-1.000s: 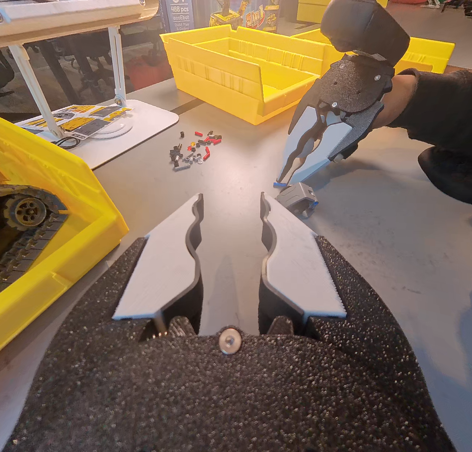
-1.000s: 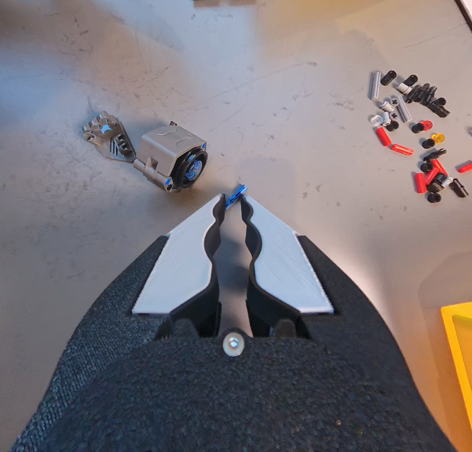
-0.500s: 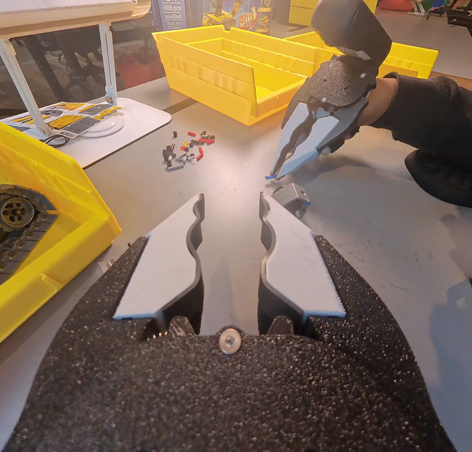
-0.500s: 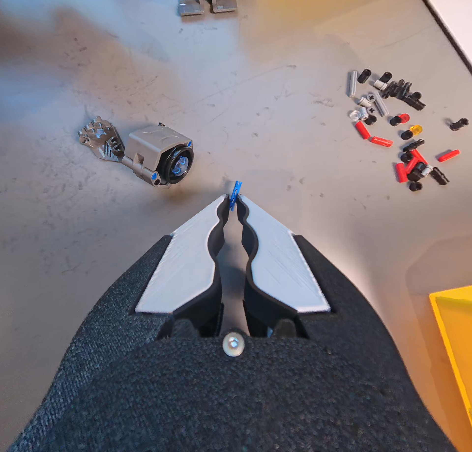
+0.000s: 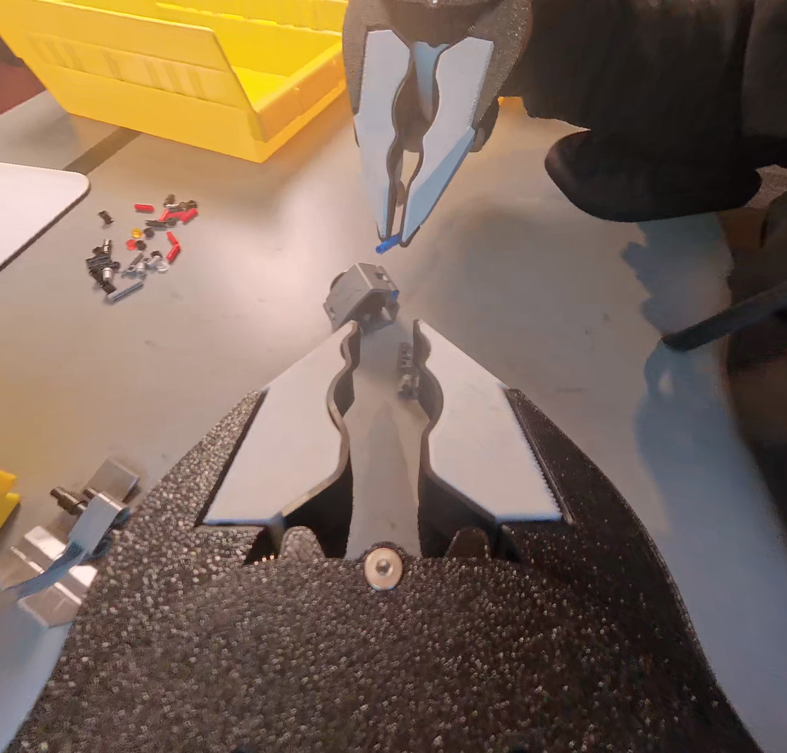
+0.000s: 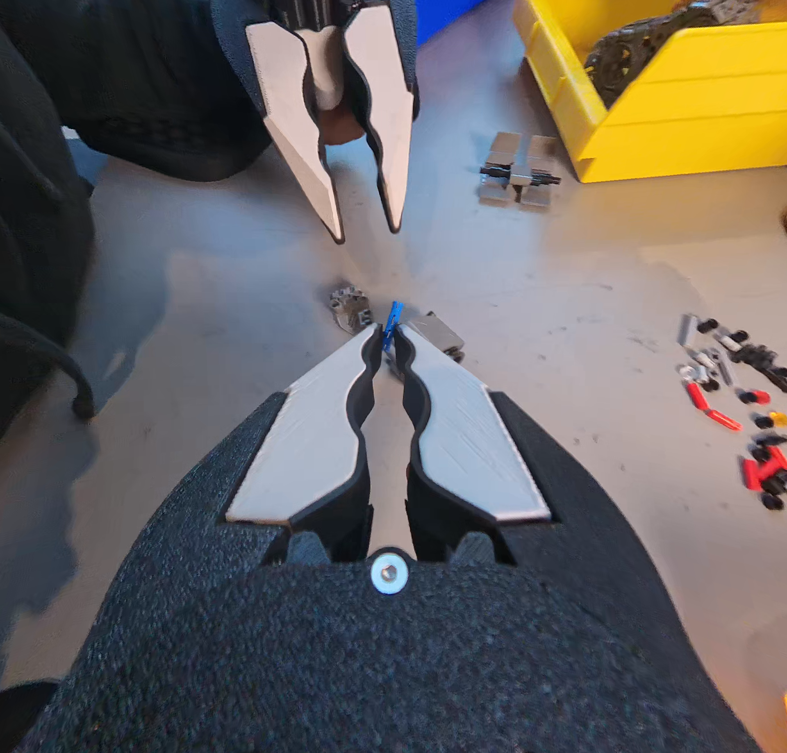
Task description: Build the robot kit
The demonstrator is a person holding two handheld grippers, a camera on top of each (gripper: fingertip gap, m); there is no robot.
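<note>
My right gripper (image 6: 386,331) is shut on a small blue pin (image 6: 392,324) and holds it just above a grey block-shaped building part (image 6: 438,334) with a toothed grey piece (image 6: 349,307) on its end. In the left wrist view the right gripper (image 5: 394,239) comes from the far side with the blue pin (image 5: 385,245) at its tips, above the grey part (image 5: 362,296). My left gripper (image 5: 383,328) is open and empty, its tips just short of the grey part. It shows opposite in the right wrist view (image 6: 368,230).
A scatter of small red, black and grey pins (image 5: 140,243) lies to the left. A yellow bin (image 5: 162,64) stands behind it. Another yellow bin (image 6: 664,107) holds a tracked assembly (image 6: 639,43). A grey hinged piece (image 6: 517,175) lies beside that bin. A dark sleeve (image 5: 660,94) is at right. Left tips to right tips: about 6 centimeters.
Both grippers have swung round to face each other over the grey part. The left gripper moved forward up to it. The right gripper lifted the blue pin and holds it above the part.
</note>
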